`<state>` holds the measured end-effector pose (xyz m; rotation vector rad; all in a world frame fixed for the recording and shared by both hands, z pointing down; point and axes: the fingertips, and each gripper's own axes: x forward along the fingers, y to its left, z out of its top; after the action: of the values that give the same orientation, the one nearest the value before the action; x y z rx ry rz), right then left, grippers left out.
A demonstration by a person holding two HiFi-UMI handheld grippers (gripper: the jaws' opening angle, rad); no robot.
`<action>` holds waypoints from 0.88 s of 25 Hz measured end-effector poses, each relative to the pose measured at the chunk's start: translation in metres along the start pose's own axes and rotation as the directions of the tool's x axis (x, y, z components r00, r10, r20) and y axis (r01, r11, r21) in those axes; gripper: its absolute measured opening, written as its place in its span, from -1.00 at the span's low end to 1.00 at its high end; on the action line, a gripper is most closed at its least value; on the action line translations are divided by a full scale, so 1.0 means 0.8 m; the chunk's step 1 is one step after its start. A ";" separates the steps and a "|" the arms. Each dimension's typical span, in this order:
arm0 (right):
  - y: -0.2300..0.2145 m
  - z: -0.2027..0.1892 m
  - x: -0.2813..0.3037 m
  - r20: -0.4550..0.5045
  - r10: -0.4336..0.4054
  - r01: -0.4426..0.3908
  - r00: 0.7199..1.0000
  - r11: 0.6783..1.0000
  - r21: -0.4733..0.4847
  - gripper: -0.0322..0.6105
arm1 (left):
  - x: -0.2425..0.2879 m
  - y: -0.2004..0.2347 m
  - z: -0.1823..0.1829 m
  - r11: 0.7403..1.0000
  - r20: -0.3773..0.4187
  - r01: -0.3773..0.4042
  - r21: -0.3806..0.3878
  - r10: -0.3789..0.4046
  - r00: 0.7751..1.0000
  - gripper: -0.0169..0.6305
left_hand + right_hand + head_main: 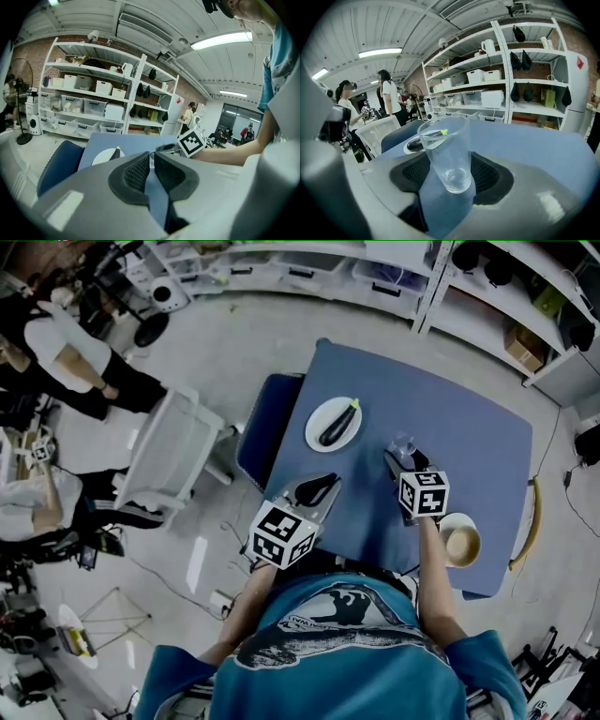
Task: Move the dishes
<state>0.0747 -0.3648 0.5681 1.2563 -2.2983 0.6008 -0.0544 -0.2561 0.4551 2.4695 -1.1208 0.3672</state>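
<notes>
A clear drinking glass [449, 152] stands upright on the blue table [469, 442], and my right gripper [450, 176] is shut on it, one pad against each side. In the head view the glass [403, 445] sits just beyond that gripper [401, 458], right of the table's middle. A white plate [328, 413] carrying a dark eggplant [337, 425] lies further left; it also shows as the plate [101, 158] in the left gripper view. My left gripper [323, 487] hovers over the table's near left edge, jaws shut on nothing [151, 164].
A tan bowl with a white rim [460, 543] sits at the table's near right corner. A blue chair [264, 427] stands against the table's left side, with a white chair [178, 451] beyond it. People sit at far left; shelving [375, 277] lines the back.
</notes>
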 end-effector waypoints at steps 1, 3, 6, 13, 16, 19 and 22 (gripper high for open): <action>0.002 -0.006 0.003 -0.011 0.002 -0.002 1.000 1.000 0.001 -0.05 | -0.001 0.001 0.000 1.000 0.000 -0.001 -0.003 0.001 1.000 -0.81; 0.004 -0.015 0.006 -0.014 0.004 -0.004 1.000 1.000 0.007 -0.05 | -0.002 0.004 -0.002 1.000 -0.001 -0.001 -0.007 0.001 1.000 -0.81; 0.005 -0.021 0.003 0.001 0.006 -0.006 1.000 1.000 0.029 -0.05 | -0.005 0.008 -0.005 1.000 -0.003 0.000 -0.010 0.000 1.000 -0.81; 0.010 -0.025 0.005 0.025 -0.016 0.015 1.000 0.999 0.052 -0.04 | -0.002 0.005 -0.007 1.000 -0.006 0.024 -0.003 -0.024 1.000 -0.81; 0.012 -0.031 0.002 0.025 0.000 -0.003 1.000 0.996 0.093 -0.01 | -0.001 -0.001 -0.008 0.999 -0.008 0.036 0.002 -0.036 0.999 -0.81; 0.016 -0.043 -0.011 0.017 0.016 -0.018 1.000 0.994 0.112 -0.02 | -0.001 -0.006 -0.011 0.999 -0.011 0.044 0.006 -0.044 0.999 -0.81; 0.018 -0.057 -0.027 0.016 0.019 -0.022 1.000 0.987 0.158 -0.02 | -0.002 -0.007 -0.012 0.999 -0.017 0.049 0.011 -0.049 0.999 -0.81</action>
<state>0.0810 -0.3171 0.5902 1.3135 -2.3159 0.7976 -0.0518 -0.2469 0.4617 2.4941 -1.0519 0.3803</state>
